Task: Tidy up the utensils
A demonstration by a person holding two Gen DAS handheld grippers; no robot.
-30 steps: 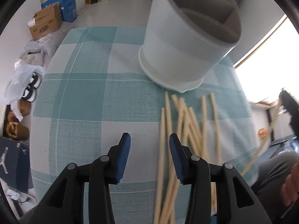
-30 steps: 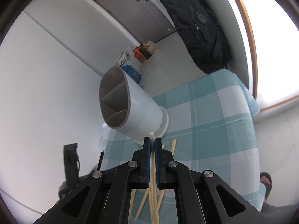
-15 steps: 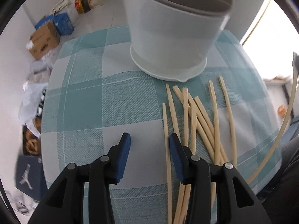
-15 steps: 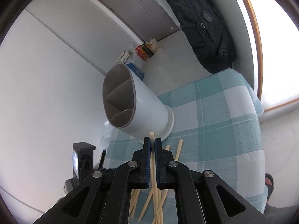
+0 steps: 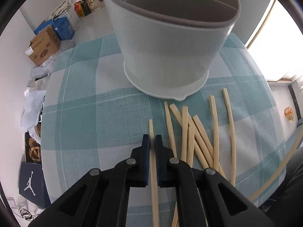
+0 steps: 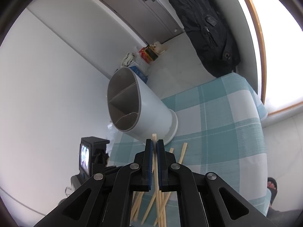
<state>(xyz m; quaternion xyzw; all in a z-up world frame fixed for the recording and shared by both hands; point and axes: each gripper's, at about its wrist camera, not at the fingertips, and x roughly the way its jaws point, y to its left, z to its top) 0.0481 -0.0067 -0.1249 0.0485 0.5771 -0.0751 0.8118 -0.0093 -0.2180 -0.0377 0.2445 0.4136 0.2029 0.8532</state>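
Wooden chopstick apparently pinched between left claw pads.

We see a woven cloth tablecloth, teal-and-white checked and matt, its coarse weave plain. At twelve o'clock on it a smooth, faintly glossy white plastic holder with a matt grey lining. Pale bare wooden chopsticks look unvarnished. Matt black plastic grippers carry blue pads and dull metal rivets.
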